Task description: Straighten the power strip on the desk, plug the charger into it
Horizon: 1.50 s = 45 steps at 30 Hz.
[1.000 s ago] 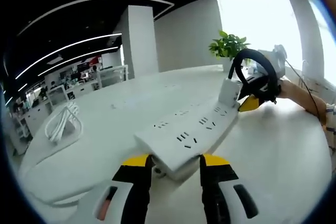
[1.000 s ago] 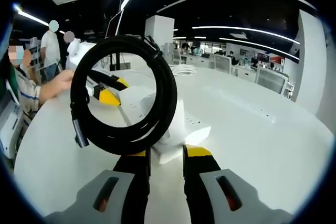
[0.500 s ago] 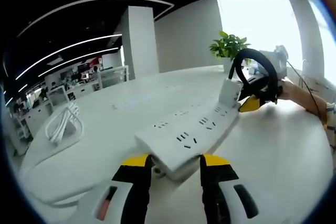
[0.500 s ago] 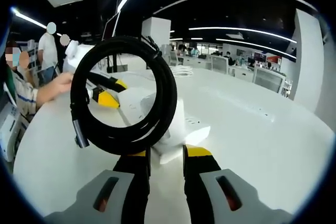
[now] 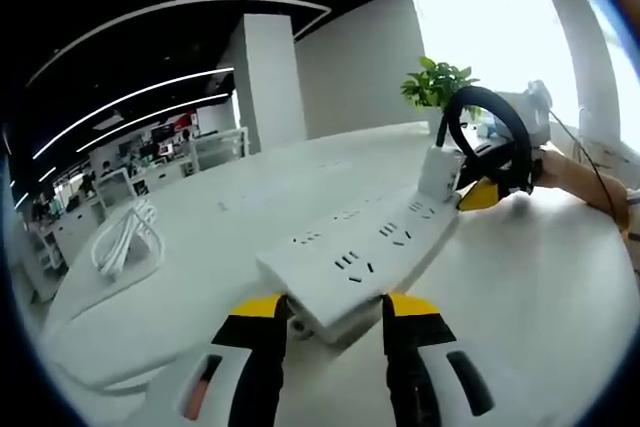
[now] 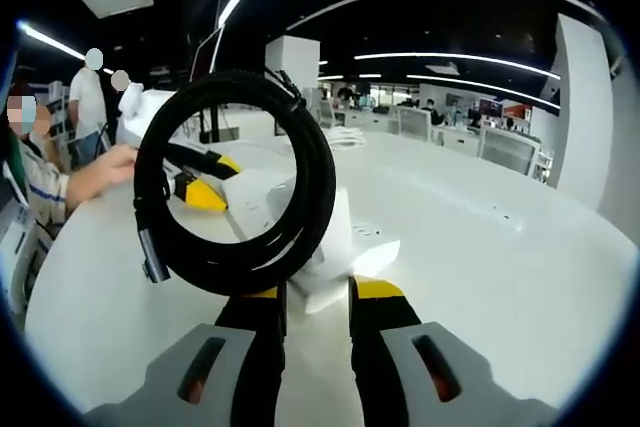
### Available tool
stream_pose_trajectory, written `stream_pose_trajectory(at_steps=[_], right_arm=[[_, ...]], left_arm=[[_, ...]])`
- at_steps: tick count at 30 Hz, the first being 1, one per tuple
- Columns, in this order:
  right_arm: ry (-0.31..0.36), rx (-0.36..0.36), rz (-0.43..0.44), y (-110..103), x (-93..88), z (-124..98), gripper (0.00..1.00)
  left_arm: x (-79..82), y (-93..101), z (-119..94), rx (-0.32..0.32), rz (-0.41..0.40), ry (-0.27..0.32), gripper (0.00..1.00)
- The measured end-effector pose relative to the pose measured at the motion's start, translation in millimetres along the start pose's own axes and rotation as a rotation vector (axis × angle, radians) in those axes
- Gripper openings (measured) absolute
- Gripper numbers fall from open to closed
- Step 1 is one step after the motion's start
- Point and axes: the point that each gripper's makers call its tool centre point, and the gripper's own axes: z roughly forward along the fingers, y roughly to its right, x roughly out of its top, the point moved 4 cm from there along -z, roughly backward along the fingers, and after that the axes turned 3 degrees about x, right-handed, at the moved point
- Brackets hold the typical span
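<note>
Little is changed over the last second: the power strip [image 5: 358, 265] is kept clamped at its near end by the left gripper [image 5: 326, 309], while the charger [image 6: 330, 247] is held pinched in the right gripper [image 6: 315, 292] over the strip's far end, unplugged.

White desk [image 5: 520, 277] bearing power strip [image 5: 360, 262], white cable coil [image 5: 125, 237]

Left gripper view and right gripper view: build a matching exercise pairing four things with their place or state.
Things:
1. white power strip
2. coiled black cable
3. green potted plant
4. loose white cord bundle

Places or states:
A. far edge of the white desk, by the window
B. lying on the desk, far left
C. between the left gripper jaws
D. hanging at the white charger in the right gripper

Pairs: 1-C, 2-D, 3-A, 4-B
</note>
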Motion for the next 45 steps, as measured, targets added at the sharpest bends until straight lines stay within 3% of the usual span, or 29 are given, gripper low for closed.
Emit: stream_pose_trajectory(at_steps=[21,25,33,36,40,45], right_arm=[[0.0,-0.025,0.013,0,0.1,0,0.23],[-0.001,-0.036,0.016,-1,0.0,0,0.23],[-0.001,-0.076,0.008,-6,0.8,-4,0.21],[-0.002,-0.087,0.005,-6,0.3,-6,0.21],[0.012,-0.104,0.034,-5,-1.3,-13,0.21],[0.027,-0.159,0.038,-7,1.1,-29,0.22]], left_arm=[[-1.1,1.6,2,0.016,0.002,0.011,0.41],[-2.4,1.7,6,0.035,0.055,0.017,0.43],[-1.3,-0.7,10,0.028,0.048,0.018,0.43],[0.9,-2.8,8,0.023,0.034,0.033,0.42],[13.6,-8.4,2,0.018,-0.054,0.113,0.4],[16.3,-19.1,-6,0.042,-0.089,0.128,0.38]])
